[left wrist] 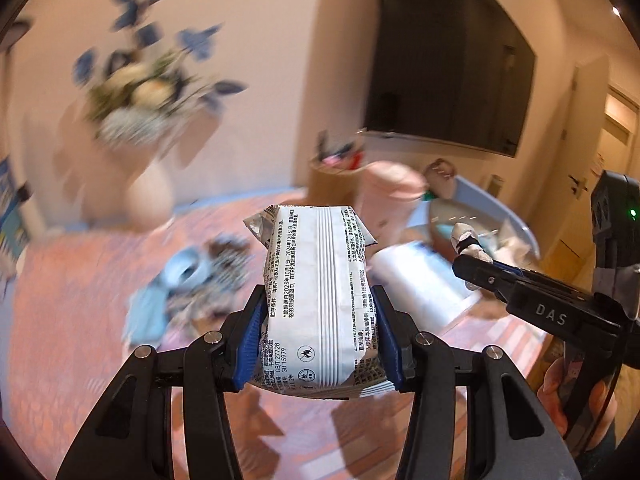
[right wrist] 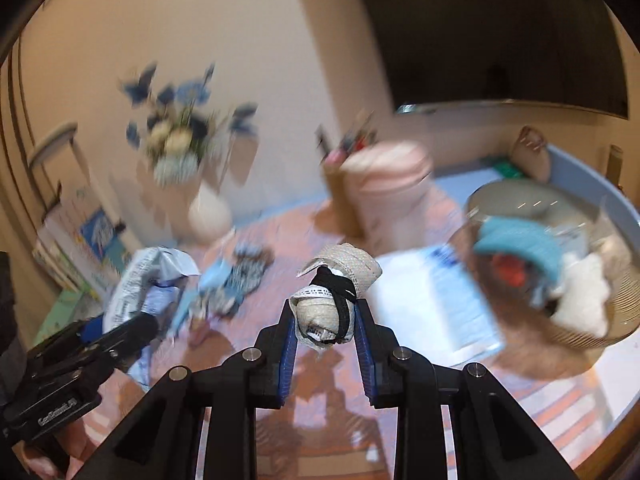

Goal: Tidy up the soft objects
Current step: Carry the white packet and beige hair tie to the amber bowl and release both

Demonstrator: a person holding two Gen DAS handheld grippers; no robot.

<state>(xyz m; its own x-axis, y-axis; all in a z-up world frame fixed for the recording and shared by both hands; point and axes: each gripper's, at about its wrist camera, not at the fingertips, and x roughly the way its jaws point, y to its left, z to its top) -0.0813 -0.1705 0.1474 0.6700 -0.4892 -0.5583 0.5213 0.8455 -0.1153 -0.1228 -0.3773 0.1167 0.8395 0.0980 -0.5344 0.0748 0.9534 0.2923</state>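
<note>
My left gripper (left wrist: 320, 304) is shut on a white printed tissue pack (left wrist: 316, 264), held upright above the pink tabletop. In the right wrist view that gripper (right wrist: 132, 328) and the pack (right wrist: 148, 280) appear at the left. My right gripper (right wrist: 325, 312) is shut on a small rolled beige cloth bundle (right wrist: 336, 280) tied with a black band and white lace. The left wrist view shows the right gripper (left wrist: 468, 256) at the right, with the bundle (left wrist: 466, 240) at its tips. Both grippers hang above the table, blurred by motion.
A pile of blue and patterned cloths (right wrist: 236, 280) lies mid-table. A white and blue pack (right wrist: 436, 300) lies beside a wire basket (right wrist: 576, 320) filled with soft items. A flower vase (right wrist: 208, 212), a pink roll (right wrist: 388, 192) and a blue tray (right wrist: 580, 176) stand behind.
</note>
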